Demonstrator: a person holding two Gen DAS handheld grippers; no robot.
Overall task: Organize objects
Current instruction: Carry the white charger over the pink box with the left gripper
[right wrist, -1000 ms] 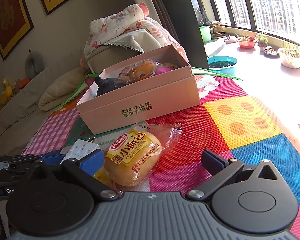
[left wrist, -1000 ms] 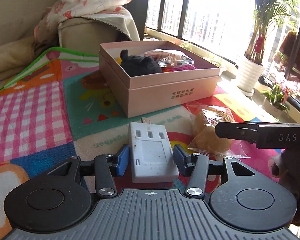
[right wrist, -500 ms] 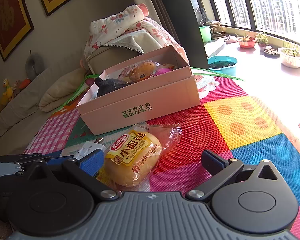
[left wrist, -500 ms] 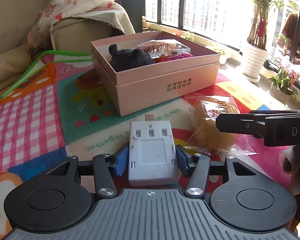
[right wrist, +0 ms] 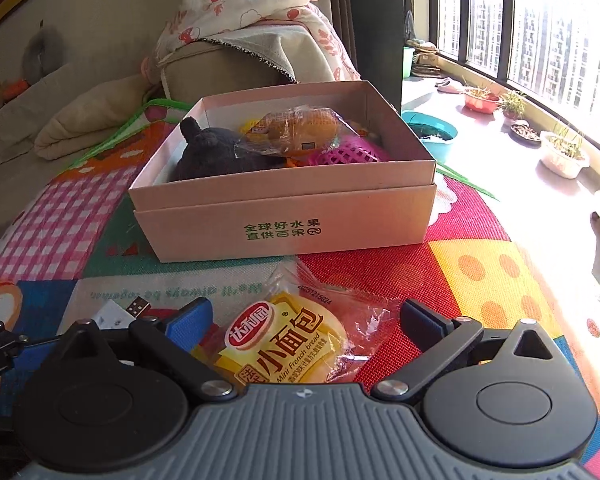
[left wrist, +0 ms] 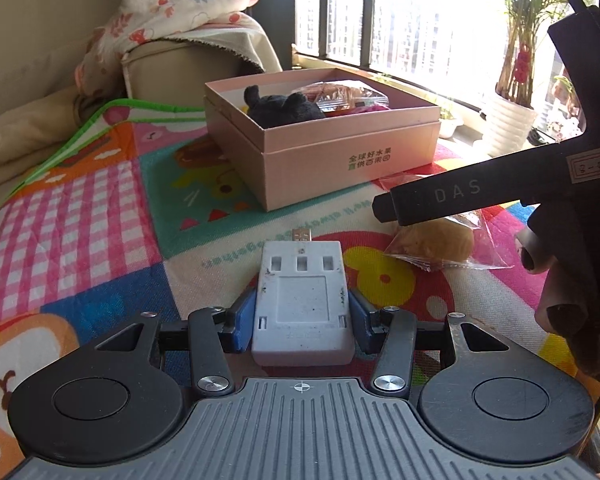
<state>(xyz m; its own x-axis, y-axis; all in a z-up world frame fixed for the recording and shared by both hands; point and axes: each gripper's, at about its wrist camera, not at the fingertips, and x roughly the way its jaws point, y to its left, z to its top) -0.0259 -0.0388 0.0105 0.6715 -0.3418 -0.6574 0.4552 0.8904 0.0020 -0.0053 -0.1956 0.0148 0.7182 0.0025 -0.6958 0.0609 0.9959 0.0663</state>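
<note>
A white USB device (left wrist: 302, 296) lies on the play mat between the blue pads of my left gripper (left wrist: 302, 320). Its jaws are closing and the pads press the device's sides. The device's plug end also peeks out in the right wrist view (right wrist: 112, 314). A wrapped yellow bread packet (right wrist: 288, 344) lies between the fingers of my right gripper (right wrist: 306, 320). Those jaws are closing, but the pads stand clear of the wrapper. Beyond both sits the open pink box (right wrist: 284, 220), holding a black plush (right wrist: 216, 152), another wrapped bread (right wrist: 300, 128) and a pink mesh item (right wrist: 352, 152).
A colourful play mat (left wrist: 100, 216) covers the floor. A sofa arm with a floral blanket (left wrist: 172, 28) rises behind the box. A potted plant (left wrist: 508, 120) and a teal basin (right wrist: 432, 132) stand by the window. The right gripper's black body (left wrist: 460, 196) crosses the left view.
The right gripper has swung so the bread packet now lies centred between its fingers, and its jaws have narrowed. The left pads have come in against the white device.
</note>
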